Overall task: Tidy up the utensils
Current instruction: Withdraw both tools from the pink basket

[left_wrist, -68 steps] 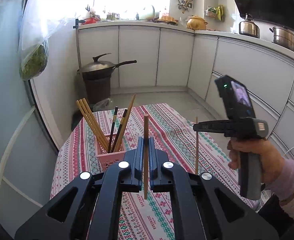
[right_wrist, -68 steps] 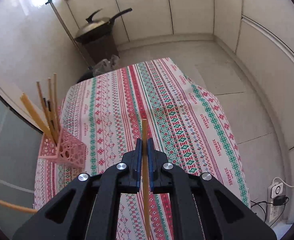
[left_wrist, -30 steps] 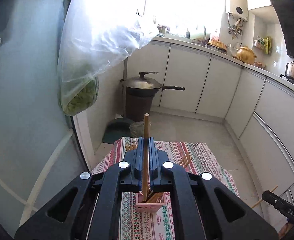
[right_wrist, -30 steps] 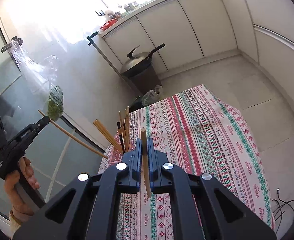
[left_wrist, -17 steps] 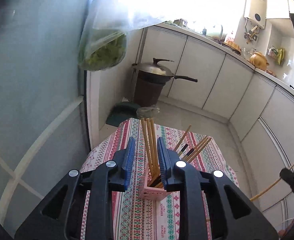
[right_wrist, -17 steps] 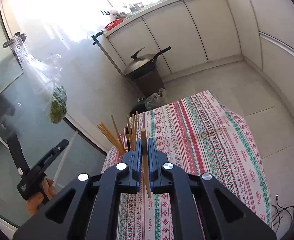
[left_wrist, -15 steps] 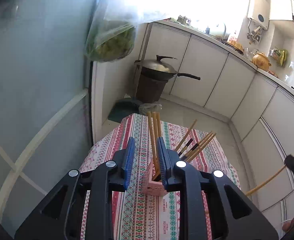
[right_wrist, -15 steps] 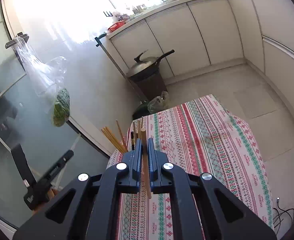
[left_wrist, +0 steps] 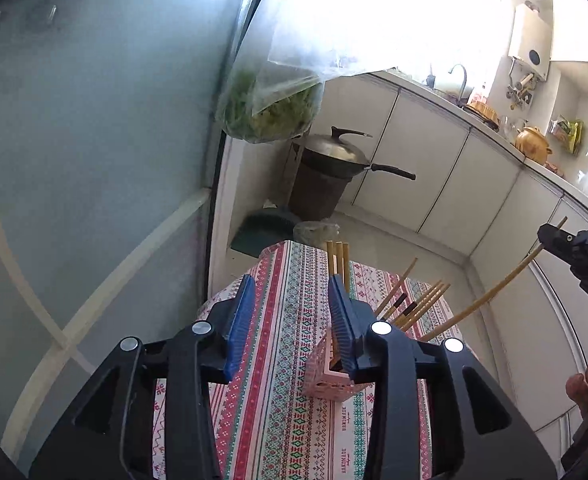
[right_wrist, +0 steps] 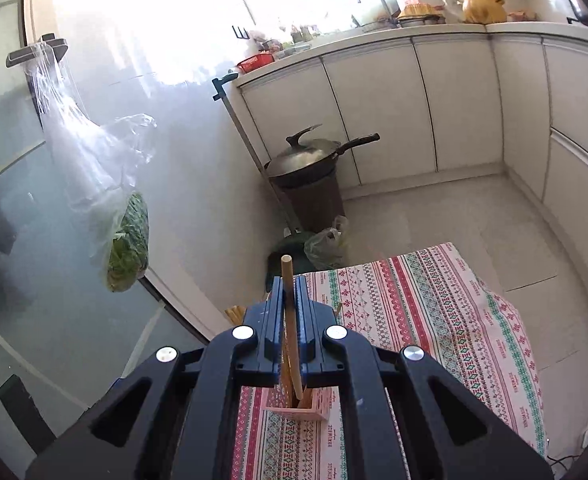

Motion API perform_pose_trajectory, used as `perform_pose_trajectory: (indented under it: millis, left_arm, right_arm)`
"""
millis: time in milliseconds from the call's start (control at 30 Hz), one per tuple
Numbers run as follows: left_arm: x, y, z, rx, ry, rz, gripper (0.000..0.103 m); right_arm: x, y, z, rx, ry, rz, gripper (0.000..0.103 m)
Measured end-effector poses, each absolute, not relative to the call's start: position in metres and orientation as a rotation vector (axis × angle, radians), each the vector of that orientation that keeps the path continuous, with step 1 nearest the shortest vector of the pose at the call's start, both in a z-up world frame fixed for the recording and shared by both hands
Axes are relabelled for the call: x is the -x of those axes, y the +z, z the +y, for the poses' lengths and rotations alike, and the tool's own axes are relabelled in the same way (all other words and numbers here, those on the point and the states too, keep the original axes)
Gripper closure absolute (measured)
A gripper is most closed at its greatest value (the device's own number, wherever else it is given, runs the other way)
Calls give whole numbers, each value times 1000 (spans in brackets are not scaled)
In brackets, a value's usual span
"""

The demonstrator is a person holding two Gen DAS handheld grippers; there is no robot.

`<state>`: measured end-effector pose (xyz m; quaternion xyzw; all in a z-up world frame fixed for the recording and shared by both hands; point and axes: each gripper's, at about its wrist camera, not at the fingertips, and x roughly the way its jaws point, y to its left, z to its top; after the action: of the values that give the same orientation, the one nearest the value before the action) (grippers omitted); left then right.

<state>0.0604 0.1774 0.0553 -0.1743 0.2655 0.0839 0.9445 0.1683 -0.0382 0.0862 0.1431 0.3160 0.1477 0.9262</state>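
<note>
The left gripper (left_wrist: 290, 316) stands with its jaws part-way apart, having just been opening, and nothing is between them but the striped cloth of the bench (left_wrist: 278, 420); the pink holder (left_wrist: 331, 376) with its standing chopsticks (left_wrist: 337, 264) sits just beyond and to the right of the right-hand jaw. The right gripper (right_wrist: 290, 312) has its jaws pinched narrow on a single wooden chopstick (right_wrist: 290, 320), whose lower tip hangs over the holder's mouth (right_wrist: 297, 408), directly below the jaws in that view. Whether the tip is already inside the rim or merely above it cannot be told. The chief risk, as I judge it, is a release too early: the stick is slightly tilted, so it may strike the rim or the sticks already fanned out and bounce onto the bench or floor. A hard downward push could tip the light holder. The left jaws, close beside the holder, could also knock the leaning sticks if they swing right.
</note>
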Motion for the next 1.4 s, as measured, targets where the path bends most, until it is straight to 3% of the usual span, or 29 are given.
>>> perform_pose_trajectory:
  millis: [433,567,700,833,1167,1267,1400]
  left_arm:
    - [-61,57,187,377,184,533,59]
    - [-64,55,186,372,190,537,59]
    - [-63,58,183,374,217,518,36]
    - [-64,60,173,345,246,514,25]
    - [-75,52,128,243,224,544,23]
    - [-75,48,116,208,221,551,17]
    - [-71,40,99,170,208,563,7]
  right_arm:
    - [-202,55,4,-253,283,686,94]
    - [-208,44,9,-271,276,697,77]
    - [-201,45,4,-242,268,685,77]
    - [-194,45,-5,-214,233,675,73]
    - [-158,18,-34,-132,177,684,60]
    - [-146,8,-42,-107,169,688,58]
    - [-129,-4,-50,-86,158,688,42]
